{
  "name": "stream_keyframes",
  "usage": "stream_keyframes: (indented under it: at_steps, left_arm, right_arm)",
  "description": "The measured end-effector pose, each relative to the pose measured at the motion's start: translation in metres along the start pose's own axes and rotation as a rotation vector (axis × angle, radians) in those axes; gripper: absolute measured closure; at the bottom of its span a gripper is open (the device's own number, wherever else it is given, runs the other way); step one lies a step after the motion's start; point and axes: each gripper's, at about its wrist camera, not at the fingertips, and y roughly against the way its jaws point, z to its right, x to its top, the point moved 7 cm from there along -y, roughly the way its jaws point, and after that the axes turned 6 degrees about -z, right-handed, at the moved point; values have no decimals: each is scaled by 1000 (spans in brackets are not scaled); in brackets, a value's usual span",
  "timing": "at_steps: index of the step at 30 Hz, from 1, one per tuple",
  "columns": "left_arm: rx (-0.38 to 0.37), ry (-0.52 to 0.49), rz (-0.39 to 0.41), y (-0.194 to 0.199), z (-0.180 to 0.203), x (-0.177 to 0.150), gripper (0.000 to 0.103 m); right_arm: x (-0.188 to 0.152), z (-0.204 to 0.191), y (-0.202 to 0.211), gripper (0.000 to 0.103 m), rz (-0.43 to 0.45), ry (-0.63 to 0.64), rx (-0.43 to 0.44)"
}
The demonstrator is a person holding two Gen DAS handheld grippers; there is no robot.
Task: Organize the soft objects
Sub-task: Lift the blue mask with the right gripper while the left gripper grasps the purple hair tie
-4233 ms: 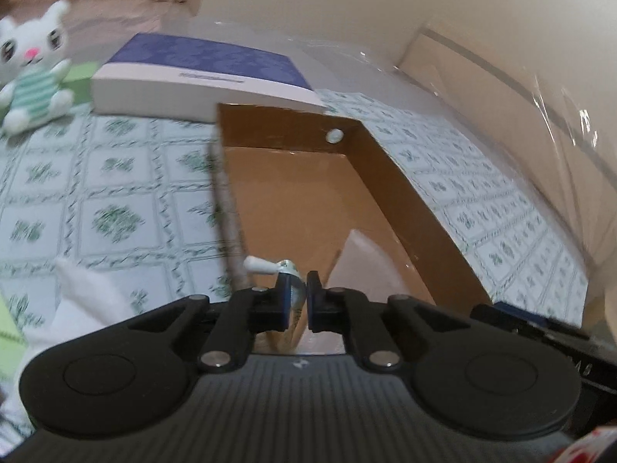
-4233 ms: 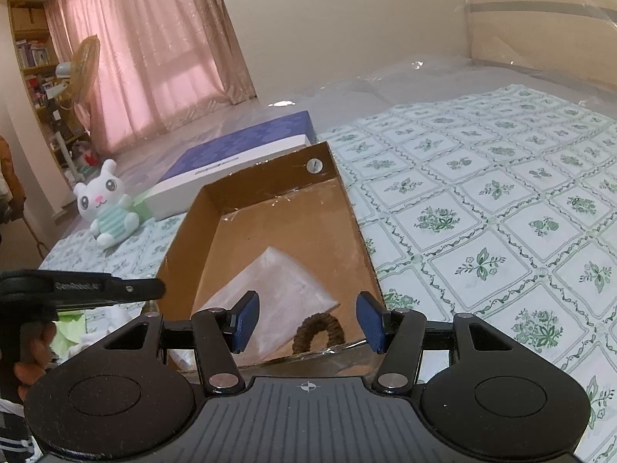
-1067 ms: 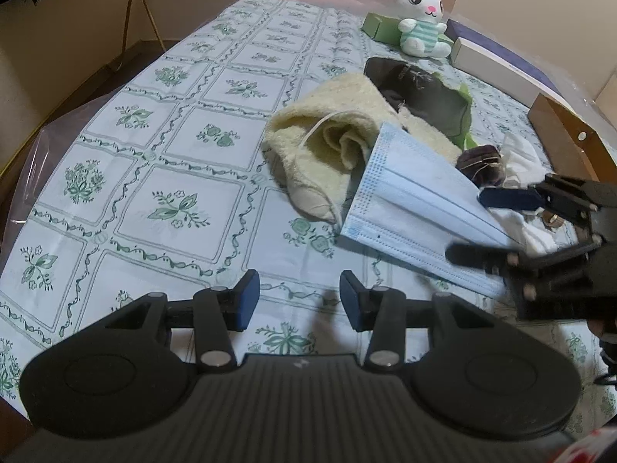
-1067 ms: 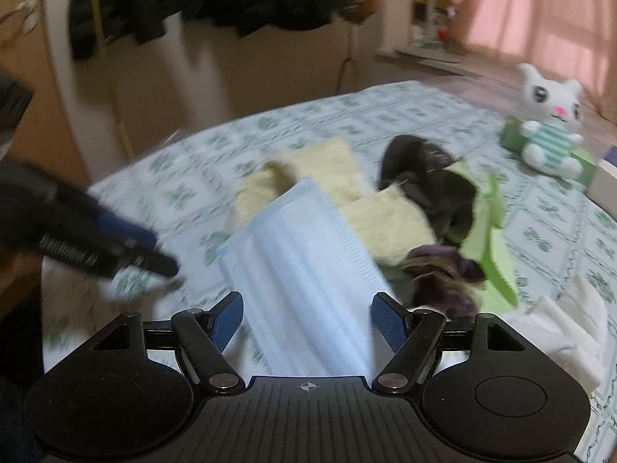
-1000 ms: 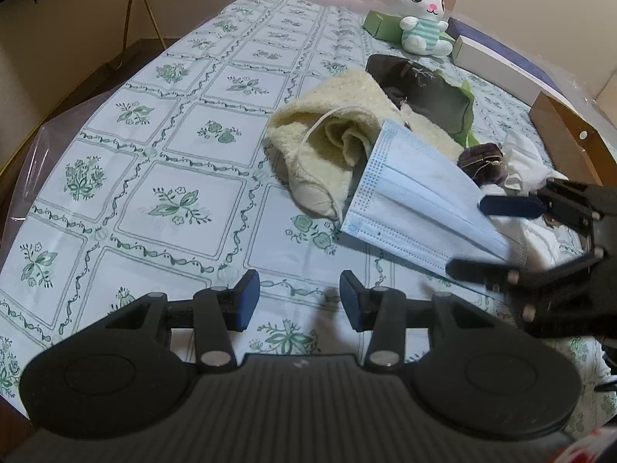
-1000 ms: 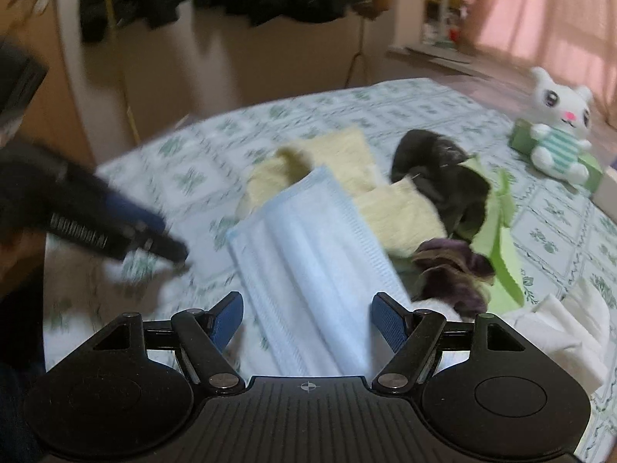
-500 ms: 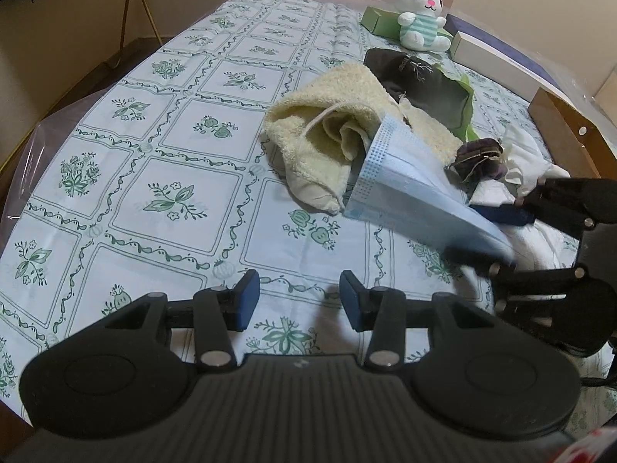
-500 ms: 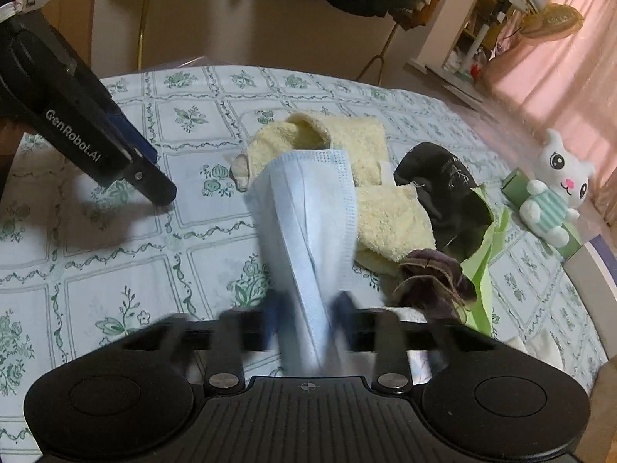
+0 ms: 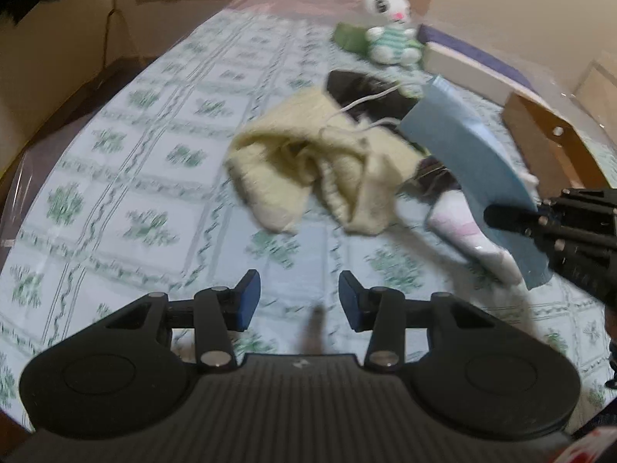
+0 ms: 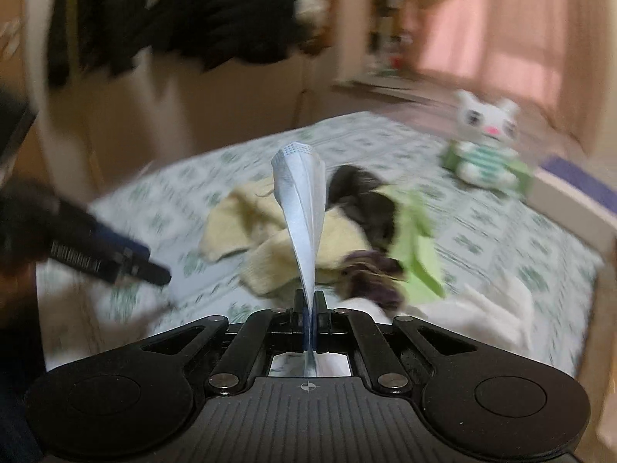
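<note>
Item: mask (image 10: 299,208), blue, pleated, pinched by one short edge in the right gripper (image 10: 309,305), jaws just closed on it, rest standing clear above the towel (image 10: 246,227). Left gripper (image 9: 295,299) half open, empty, over the cloth. Judged light, limp, prone to flop; an edge hold suited it

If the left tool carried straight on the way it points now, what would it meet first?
Probably the bare patterned tablecloth just ahead of the open left tool; the cream towel lies farther on, though depth is uncertain.
</note>
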Motion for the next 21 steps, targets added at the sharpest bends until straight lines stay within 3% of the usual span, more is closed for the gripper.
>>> stream_keyframes:
  at_steps: [7, 16, 21]
  left_arm:
    - [-61, -147, 60, -1, 46, 19, 62]
    - [-142, -330, 125, -23, 106, 53, 62]
    - [-139, -415, 99, -53, 125, 68, 61]
  right_arm:
    - [1, 46, 37, 101, 38, -207, -82]
    - [-7, 84, 66, 101, 79, -345, -167]
    - [-10, 103, 74, 101, 92, -408, -189]
